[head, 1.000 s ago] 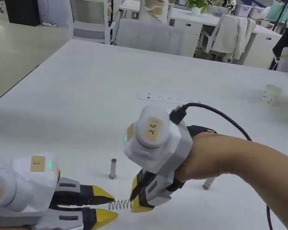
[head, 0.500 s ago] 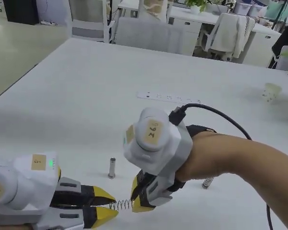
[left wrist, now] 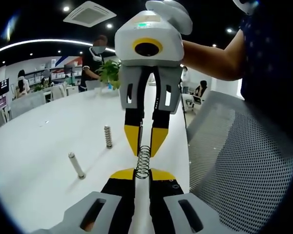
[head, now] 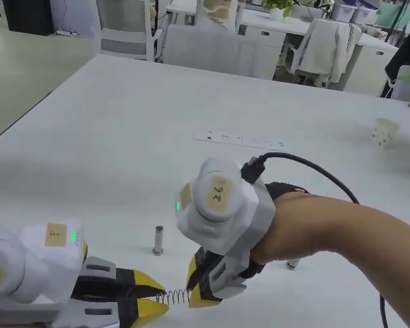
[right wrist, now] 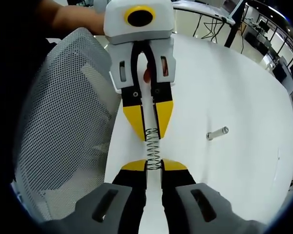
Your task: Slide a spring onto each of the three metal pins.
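A small steel spring (head: 174,296) spans the gap between my two grippers, low in the head view. My left gripper (head: 157,297) comes in from the bottom left, shut on one end of the spring (left wrist: 143,162). My right gripper (head: 193,292) faces it tip to tip, shut on the other end (right wrist: 153,146). A bare metal pin (head: 158,240) stands upright on the white table just behind them, also in the left gripper view (left wrist: 76,165). Another spring (left wrist: 108,137) stands upright farther back; whether a pin is inside it I cannot tell.
The white table (head: 191,102) stretches far ahead, with a white power strip (head: 239,140) across its middle and a small cup (head: 385,132) at the far right. A black cable (head: 314,167) trails from the right gripper over the person's forearm. A mesh chair (right wrist: 73,107) sits close by.
Both grippers keep hold of the spring and stay tip to tip. Only a slight shift of the camera shows.
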Demonstrator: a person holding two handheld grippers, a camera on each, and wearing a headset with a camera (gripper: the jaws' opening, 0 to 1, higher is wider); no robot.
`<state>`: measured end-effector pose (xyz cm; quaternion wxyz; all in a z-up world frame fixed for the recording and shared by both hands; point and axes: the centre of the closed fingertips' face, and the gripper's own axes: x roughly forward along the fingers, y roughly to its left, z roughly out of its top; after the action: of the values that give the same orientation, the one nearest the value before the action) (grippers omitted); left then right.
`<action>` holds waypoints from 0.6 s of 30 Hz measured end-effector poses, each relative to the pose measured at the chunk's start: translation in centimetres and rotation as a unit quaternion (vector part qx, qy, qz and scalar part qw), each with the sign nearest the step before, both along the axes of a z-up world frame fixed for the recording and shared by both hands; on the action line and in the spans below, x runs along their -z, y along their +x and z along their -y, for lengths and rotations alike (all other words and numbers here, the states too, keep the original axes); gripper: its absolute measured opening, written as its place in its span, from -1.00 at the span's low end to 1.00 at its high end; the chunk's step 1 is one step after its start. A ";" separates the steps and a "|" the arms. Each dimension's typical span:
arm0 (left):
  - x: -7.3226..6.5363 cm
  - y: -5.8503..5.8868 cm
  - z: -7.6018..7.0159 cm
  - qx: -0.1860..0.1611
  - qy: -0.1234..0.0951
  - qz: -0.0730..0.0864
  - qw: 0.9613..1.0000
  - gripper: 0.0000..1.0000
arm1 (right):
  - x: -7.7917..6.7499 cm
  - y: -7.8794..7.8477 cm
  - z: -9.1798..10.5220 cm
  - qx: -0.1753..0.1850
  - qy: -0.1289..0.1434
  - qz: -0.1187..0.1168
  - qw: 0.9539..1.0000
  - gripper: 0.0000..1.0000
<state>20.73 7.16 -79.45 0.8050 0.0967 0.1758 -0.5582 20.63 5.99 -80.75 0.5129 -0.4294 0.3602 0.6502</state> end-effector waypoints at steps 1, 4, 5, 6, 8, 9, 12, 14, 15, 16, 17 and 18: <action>0.0 0.0 0.0 0.001 -0.001 0.001 1.000 -0.97 | 0.0 0.0 0.0 0.000 0.000 0.000 1.000 -0.84; -0.2 0.0 0.0 0.002 -0.003 0.000 1.000 -0.97 | -0.1 0.0 0.0 0.003 0.000 -0.002 1.000 -0.84; -0.2 0.0 0.0 0.001 -0.003 -0.001 1.000 -0.97 | -0.1 0.0 0.0 0.005 0.000 -0.003 1.000 -0.83; -0.2 0.0 0.0 0.001 -0.003 -0.001 1.000 -0.97 | -0.1 0.0 0.0 0.006 0.001 -0.003 1.000 -0.83; -0.2 -0.1 0.0 0.000 -0.005 0.000 1.000 -0.97 | -0.1 0.0 0.0 0.006 0.001 -0.003 1.000 -0.83; -0.2 -0.1 0.0 0.000 -0.005 -0.001 1.000 -0.97 | -0.1 0.0 0.0 0.005 0.001 -0.003 1.000 -0.83; -0.3 -0.1 -0.1 -0.002 -0.005 -0.001 1.000 -0.97 | 0.0 -0.1 -0.2 0.006 0.002 -0.004 1.000 -0.81; -0.3 -0.1 -0.1 -0.002 -0.006 -0.001 1.000 -0.97 | 0.1 -0.1 -0.2 0.005 0.001 -0.004 1.000 -0.80; -0.4 -0.2 -0.1 -0.002 -0.006 -0.001 1.000 -0.97 | 0.1 -0.2 -0.2 0.005 0.001 -0.005 1.000 -0.80; -0.4 -0.2 -0.2 -0.003 -0.006 0.000 1.000 -0.97 | 0.1 -0.2 -0.2 0.005 0.001 -0.006 1.000 -0.80; -0.4 -0.2 -0.2 -0.003 -0.007 0.000 1.000 -0.97 | 0.2 -0.2 -0.2 0.005 0.001 -0.006 1.000 -0.80; -0.5 -0.2 -0.2 -0.004 -0.008 0.000 1.000 -0.97 | 0.2 -0.2 -0.2 0.006 0.001 -0.006 1.000 -0.79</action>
<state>20.55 7.34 -78.95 0.8080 0.0896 0.1713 -0.5566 20.44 6.19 -80.98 0.5145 -0.4230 0.3654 0.6502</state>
